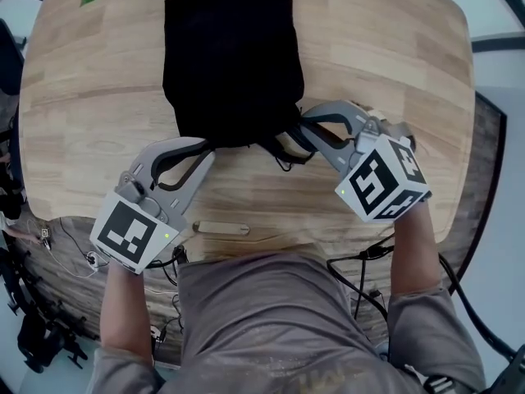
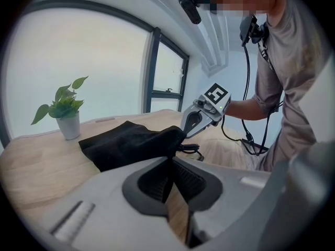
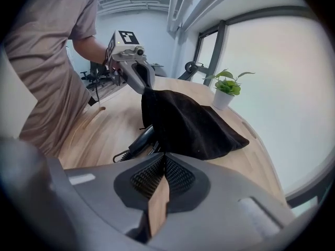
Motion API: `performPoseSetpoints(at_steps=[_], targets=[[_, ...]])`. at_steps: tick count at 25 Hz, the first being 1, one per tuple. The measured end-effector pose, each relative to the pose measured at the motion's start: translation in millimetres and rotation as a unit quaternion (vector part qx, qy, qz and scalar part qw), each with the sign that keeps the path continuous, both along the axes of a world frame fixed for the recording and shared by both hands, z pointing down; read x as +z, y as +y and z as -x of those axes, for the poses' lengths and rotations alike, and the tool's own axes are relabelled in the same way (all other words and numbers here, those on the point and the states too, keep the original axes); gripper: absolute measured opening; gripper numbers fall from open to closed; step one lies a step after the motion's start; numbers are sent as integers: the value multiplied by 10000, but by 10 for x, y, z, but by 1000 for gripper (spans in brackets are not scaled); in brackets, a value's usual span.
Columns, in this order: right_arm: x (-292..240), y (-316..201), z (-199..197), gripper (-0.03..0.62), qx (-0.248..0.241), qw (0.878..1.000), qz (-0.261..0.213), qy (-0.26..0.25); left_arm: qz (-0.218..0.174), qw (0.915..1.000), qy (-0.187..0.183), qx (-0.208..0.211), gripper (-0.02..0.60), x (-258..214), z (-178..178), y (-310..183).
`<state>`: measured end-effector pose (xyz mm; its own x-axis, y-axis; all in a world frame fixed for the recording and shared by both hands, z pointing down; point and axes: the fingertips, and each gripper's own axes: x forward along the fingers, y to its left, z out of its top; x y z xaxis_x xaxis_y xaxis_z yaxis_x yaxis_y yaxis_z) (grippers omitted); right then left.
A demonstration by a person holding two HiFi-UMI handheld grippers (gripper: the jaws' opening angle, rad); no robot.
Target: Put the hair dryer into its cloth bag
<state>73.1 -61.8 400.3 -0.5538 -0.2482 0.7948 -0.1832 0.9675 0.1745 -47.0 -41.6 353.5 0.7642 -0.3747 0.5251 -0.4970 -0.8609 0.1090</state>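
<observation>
A black cloth bag (image 1: 232, 60) lies on the wooden table (image 1: 394, 72), its mouth toward me. The black hair dryer (image 3: 140, 139) is mostly inside; its handle and cord (image 1: 285, 153) stick out of the mouth. My left gripper (image 1: 207, 148) is shut on the mouth's left corner, and the right gripper view shows it lifting that corner of the bag (image 3: 183, 122). My right gripper (image 1: 299, 128) is shut on the mouth's right edge. In the left gripper view the cloth (image 2: 131, 143) runs into the shut left gripper (image 2: 169, 161). The right gripper (image 3: 164, 157) pinches cloth at its tips.
A small potted plant (image 2: 65, 116) stands at the table's far end beyond the bag (image 3: 226, 90). A short wooden piece (image 1: 220, 228) lies near the table's front edge. Black cables (image 1: 361, 261) hang by my right arm. Windows ring the table.
</observation>
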Motion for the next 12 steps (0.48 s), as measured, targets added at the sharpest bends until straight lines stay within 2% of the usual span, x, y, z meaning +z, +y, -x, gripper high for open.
performPoseSetpoints(at_steps=[5,12], targets=[[-168,186,-86,31,-113,9994,-213,256,-111,9998,-51,156,29,0,-54,135],[-309,197,-61,31,-517,9966,-439,466,-100,9996,-90,249,29,48,61,198]])
